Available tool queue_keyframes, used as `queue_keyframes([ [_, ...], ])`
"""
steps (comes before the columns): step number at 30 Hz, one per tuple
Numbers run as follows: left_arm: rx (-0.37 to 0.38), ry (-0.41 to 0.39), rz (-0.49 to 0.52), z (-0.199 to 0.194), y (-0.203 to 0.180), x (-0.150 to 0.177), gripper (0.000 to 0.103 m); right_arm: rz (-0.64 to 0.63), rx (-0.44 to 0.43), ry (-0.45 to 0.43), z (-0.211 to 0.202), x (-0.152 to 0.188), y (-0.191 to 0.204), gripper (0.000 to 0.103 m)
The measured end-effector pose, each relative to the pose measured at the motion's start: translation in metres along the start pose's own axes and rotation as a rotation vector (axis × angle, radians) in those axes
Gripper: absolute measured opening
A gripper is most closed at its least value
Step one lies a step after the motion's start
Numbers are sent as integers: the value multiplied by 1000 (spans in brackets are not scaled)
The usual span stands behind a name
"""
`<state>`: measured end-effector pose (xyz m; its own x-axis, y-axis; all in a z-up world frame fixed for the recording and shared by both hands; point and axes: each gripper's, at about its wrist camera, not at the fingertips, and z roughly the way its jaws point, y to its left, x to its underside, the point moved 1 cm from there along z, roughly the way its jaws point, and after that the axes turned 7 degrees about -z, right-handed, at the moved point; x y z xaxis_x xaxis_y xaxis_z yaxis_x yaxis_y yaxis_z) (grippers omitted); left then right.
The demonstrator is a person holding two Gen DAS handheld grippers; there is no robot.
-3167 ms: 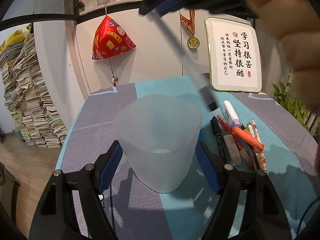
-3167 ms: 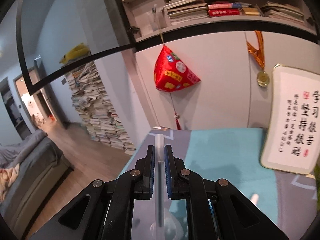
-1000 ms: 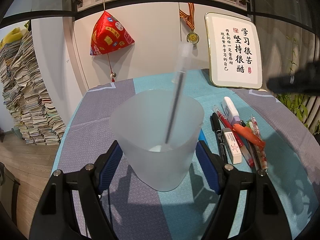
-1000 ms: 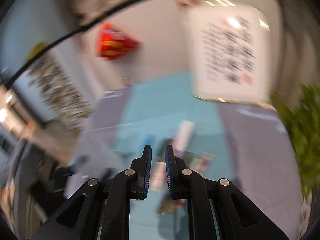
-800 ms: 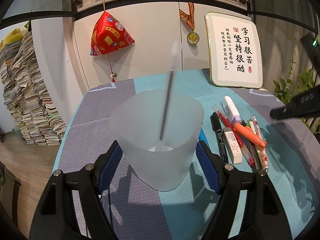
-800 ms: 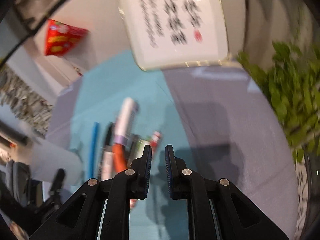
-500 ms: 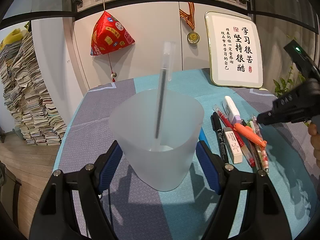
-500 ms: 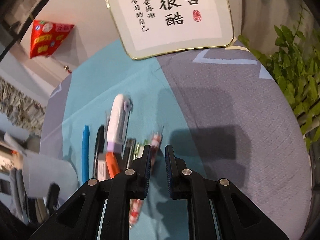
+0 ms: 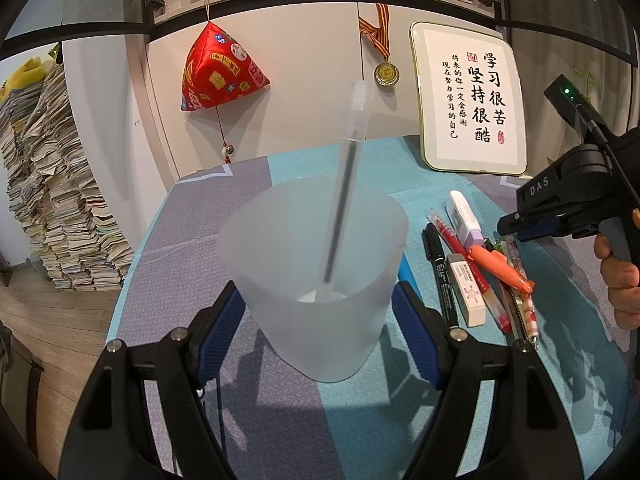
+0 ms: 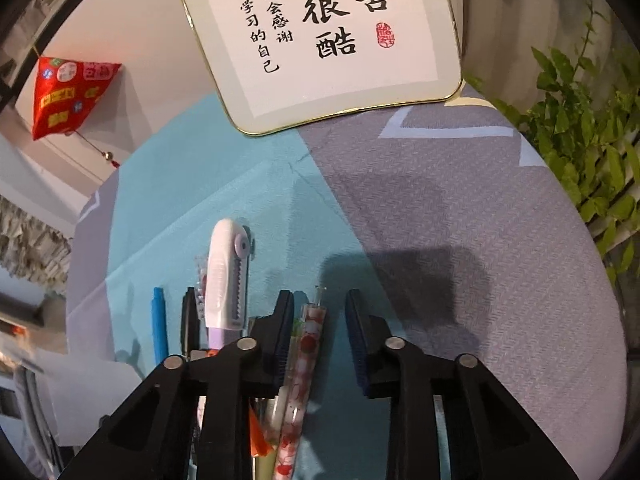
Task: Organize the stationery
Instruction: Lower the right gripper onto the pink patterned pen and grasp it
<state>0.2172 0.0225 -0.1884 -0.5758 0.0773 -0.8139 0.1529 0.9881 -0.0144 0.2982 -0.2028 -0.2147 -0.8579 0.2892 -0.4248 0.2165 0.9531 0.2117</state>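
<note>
A clear-barrelled pen (image 9: 345, 184) stood tilted in the frosted plastic cup (image 9: 316, 280), its cap end leaning toward 1 o'clock, and the left gripper (image 9: 318, 320) held its blue pads against the cup's two sides. At the cup's 3 o'clock a row of stationery lay on the desk (image 9: 192, 240): a black marker (image 9: 440, 276), an eraser (image 9: 466, 288), an orange pen (image 9: 500, 266) and a white correction tape (image 10: 225, 272). The right gripper (image 10: 318, 330) hung above that row, jaws parted and empty, over a red-patterned pen (image 10: 300, 372).
</note>
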Motion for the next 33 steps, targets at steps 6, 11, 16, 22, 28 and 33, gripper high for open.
queue_keyframes([
  [6,0,0,0,0,0,0,76,-69,2,21,-6,9,-7,15],
  [11,-1,1,1,0,0,0,76,-180,53,31,-21,22,-20,15],
  [16,-3,0,2,0,2,1,76,-174,72,55,-21,22,-31,15],
  [22,-2,1,2,0,1,2,76,-197,116,76,-15,23,-23,16],
  [28,-2,1,2,0,1,2,76,-238,116,57,-17,28,-16,14],
  [33,-2,7,2,1,2,2,76,-241,36,-2,-42,27,-12,14],
])
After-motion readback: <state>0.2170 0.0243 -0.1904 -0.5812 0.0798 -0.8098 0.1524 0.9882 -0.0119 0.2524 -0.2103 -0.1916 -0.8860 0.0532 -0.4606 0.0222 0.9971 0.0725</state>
